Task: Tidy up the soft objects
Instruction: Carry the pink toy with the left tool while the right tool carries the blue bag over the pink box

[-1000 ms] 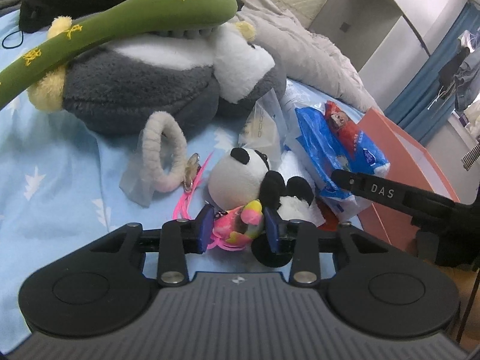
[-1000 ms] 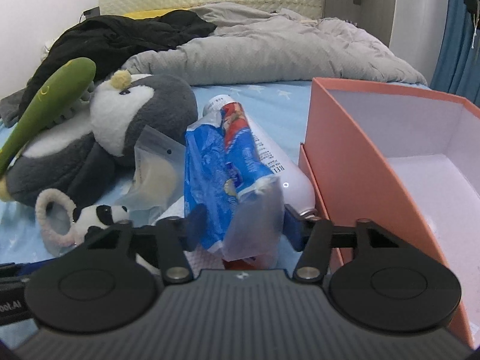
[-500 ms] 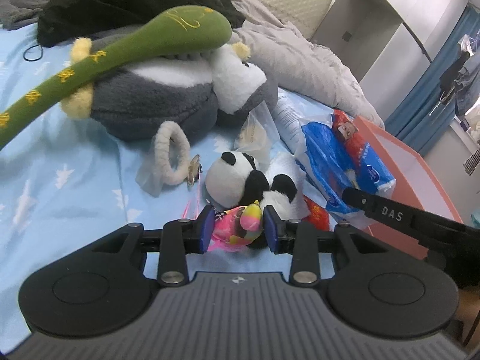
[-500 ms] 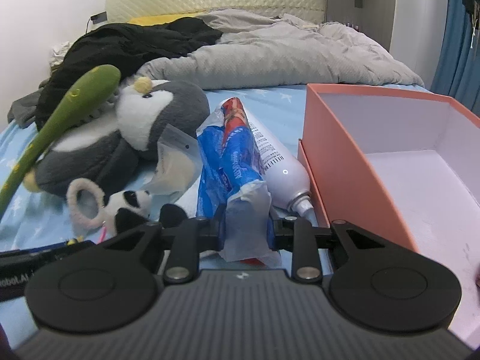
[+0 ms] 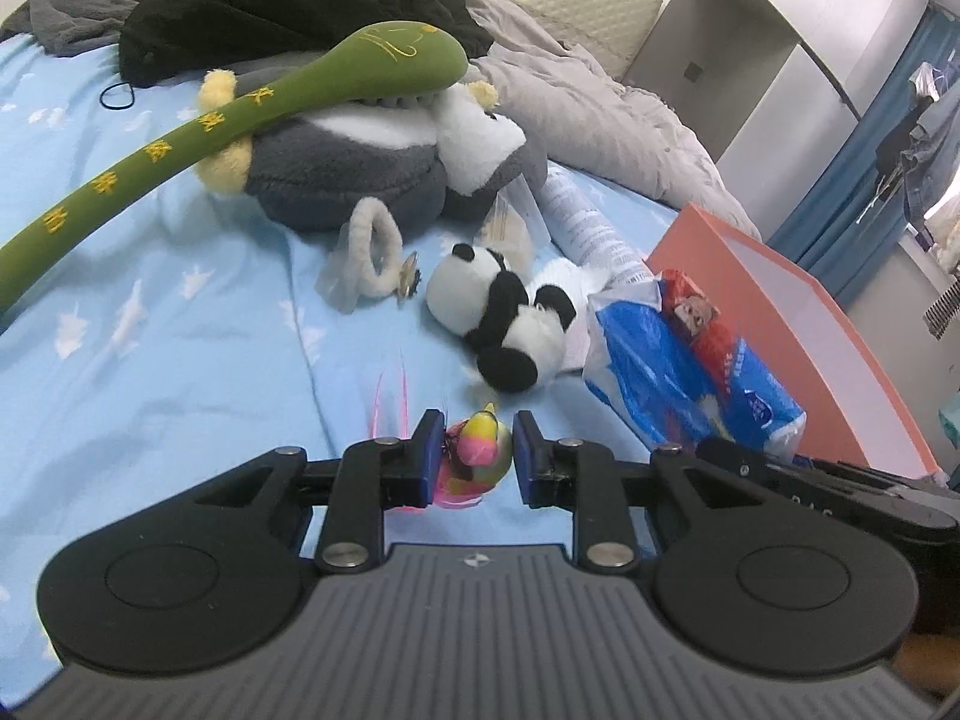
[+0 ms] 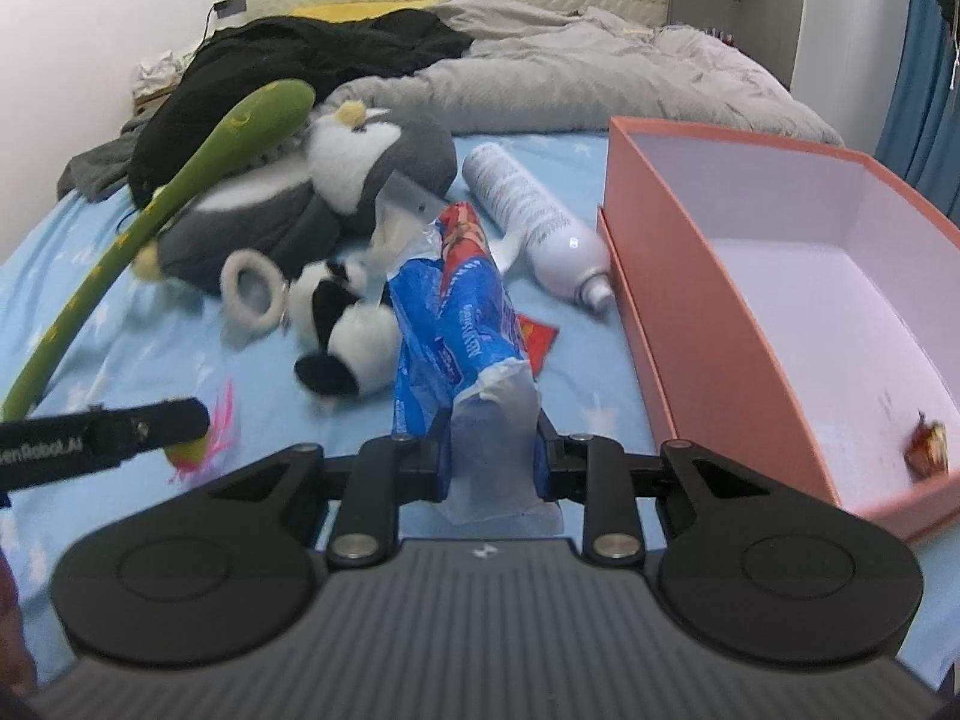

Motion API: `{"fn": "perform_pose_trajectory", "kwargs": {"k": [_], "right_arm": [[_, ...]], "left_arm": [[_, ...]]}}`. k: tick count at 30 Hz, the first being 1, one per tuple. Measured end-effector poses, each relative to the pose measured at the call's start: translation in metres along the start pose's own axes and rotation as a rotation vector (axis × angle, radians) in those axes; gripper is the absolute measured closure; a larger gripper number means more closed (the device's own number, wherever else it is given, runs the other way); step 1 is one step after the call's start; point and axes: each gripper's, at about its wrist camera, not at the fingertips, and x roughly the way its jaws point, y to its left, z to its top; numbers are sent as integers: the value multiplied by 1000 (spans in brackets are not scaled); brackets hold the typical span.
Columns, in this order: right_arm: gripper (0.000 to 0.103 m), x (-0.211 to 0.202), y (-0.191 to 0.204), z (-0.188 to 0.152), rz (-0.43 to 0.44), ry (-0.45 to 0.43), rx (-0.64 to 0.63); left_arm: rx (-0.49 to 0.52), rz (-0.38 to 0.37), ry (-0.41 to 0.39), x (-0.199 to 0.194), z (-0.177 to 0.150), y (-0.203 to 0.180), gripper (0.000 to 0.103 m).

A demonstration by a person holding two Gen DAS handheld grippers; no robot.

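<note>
The left hand-held gripper (image 5: 471,450) is clamped on a small pink and yellow soft toy with thin pink streamers (image 5: 474,453); its jaws have just been closing, and the toy sits squeezed between the blue pads, lifted clear of the light blue star-print bed sheet (image 5: 180,330). The right hand-held gripper (image 6: 489,459) pinches the pale translucent end of a blue and red plastic pack of tissues (image 6: 456,330), which stretches away from the jaws over the bed; those jaws have also just been closing on the pack.

Just ahead of the left hand-held gripper lies a small black and white plush panda (image 5: 504,324). Beyond the panda, further ahead, a big grey and white plush penguin (image 5: 372,162) rests on the bed with a long green plush stick bearing yellow characters (image 5: 198,150) leaning across it. A beige fuzzy ring in a clear bag (image 5: 375,258) lies between the penguin and the panda.

To the right of the right hand-held gripper stands an open salmon-pink cardboard box with a white inside (image 6: 678,276); a small red-wrapped item (image 6: 927,441) lies in its near corner. A white spray can (image 6: 534,222) lies on its side just left of the box, ahead of the held pack. A crumpled grey duvet (image 6: 570,78) and a black garment (image 6: 312,60) lie far ahead at the head of the bed.
</note>
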Motion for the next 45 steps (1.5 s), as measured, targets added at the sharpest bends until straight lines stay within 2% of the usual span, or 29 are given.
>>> {"fn": "perform_pose_trajectory", "kwargs": {"k": [9,18,33,45], "right_arm": [[74,-31,3,-25,48,40,11],[74,-60,-2,-30,78,42,24],[74,-105,-6,-15,97,-33,44],[74,-143,-27,-8,75,-98,67]], "left_arm": [[-8,10,-1,-34,-20,-11,74],[-11,22,-22,-60,-20,-28,74],[42,1,-82,-111,-9,-60,74],[120,-56,-106,-127,-8,-109,74]]}}
